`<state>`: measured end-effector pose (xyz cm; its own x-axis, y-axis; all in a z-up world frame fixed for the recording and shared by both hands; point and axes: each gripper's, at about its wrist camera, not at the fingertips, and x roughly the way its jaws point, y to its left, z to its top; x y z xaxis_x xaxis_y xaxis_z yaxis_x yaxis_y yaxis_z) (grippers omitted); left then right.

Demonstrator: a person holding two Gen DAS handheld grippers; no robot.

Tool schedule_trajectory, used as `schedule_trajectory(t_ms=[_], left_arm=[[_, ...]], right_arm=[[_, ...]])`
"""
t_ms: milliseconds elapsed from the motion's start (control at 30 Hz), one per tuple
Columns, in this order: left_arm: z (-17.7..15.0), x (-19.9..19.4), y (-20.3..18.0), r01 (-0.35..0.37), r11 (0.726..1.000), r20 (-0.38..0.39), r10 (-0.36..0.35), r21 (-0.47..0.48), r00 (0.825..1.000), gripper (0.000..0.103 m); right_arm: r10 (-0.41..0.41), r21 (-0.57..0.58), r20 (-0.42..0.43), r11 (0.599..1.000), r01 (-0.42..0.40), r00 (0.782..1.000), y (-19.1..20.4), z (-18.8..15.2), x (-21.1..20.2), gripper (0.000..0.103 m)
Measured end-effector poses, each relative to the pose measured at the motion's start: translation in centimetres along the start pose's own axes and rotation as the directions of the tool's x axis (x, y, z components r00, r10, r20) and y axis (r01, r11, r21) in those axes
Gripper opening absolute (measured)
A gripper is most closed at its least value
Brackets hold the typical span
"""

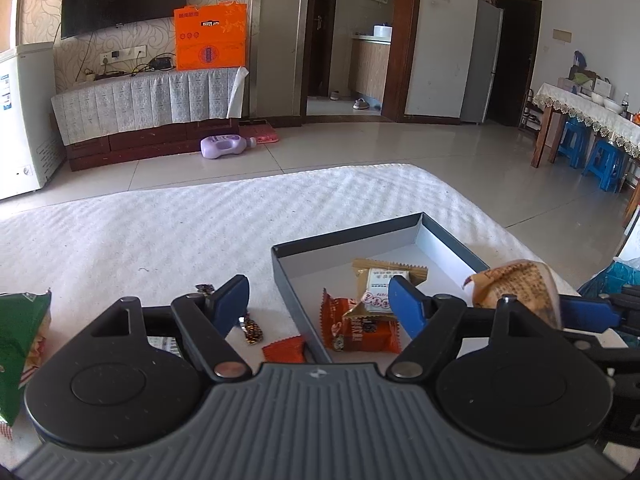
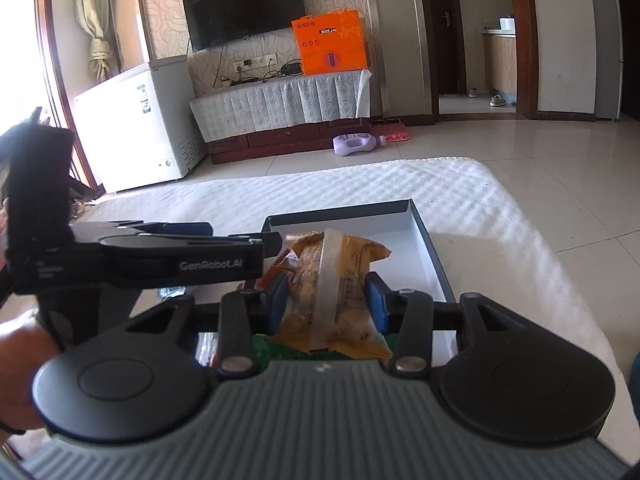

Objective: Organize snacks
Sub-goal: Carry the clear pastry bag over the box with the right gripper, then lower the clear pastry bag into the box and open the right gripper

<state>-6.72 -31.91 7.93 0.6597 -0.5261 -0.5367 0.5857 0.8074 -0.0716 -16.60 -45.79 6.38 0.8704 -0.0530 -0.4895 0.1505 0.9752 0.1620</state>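
A shallow dark-rimmed box (image 1: 286, 276) with a white floor lies on the white table; it also shows in the right wrist view (image 2: 424, 236). Inside it lie a tan-and-white snack packet (image 1: 380, 280) and an orange snack packet (image 1: 356, 330). My left gripper (image 1: 320, 300) is open and empty over the box's near left corner. A small orange packet (image 1: 284, 350) and two dark wrapped candies (image 1: 252, 328) lie outside the box. My right gripper (image 2: 326, 300) is shut on a yellow-orange pastry packet (image 2: 328, 280), held above the box's near end; that packet shows in the left wrist view (image 1: 516, 284).
A green snack bag (image 1: 20, 344) lies at the table's left. The left gripper's body (image 2: 160, 264) crosses the right wrist view at the left. The white table (image 1: 160, 232) ends ahead, with tiled floor, a purple bottle (image 1: 224, 146) and a TV cabinet beyond.
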Motion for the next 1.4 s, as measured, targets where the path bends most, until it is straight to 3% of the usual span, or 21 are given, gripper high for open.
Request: schedule_trajectory(t_ms=[400,833,1033,1400], left_arm=[[-0.5,-1.6,3.3,-0.039,0.999,0.001,0.039,-0.009,0.999,0.082],[-0.9,-2.1,5.4,-0.072,0.997,-0.007,0.072,-0.014,0.997,0.082],[-0.8,-2.0,6.1,-0.082,0.996,-0.008,0.082,-0.028,0.997,0.082],[-0.7,-1.9,8.1,-0.118,0.991,-0.007,0.117,-0.060,0.993,0.082]], right_arm=[[-0.020,0.006,-0.061,1.000,0.020,0.998,0.1,0.3,3.9,0.045],[-0.071,-0.063,-0.155,0.996,0.062,0.985,1.2,-0.8,6.6,0.046],[-0.069,-0.077,-0.158,0.995,0.057,0.985,1.5,-0.9,6.1,0.046],[-0.051,-0.049,-0.083,0.998,0.047,0.995,0.8,-0.2,3.1,0.045]])
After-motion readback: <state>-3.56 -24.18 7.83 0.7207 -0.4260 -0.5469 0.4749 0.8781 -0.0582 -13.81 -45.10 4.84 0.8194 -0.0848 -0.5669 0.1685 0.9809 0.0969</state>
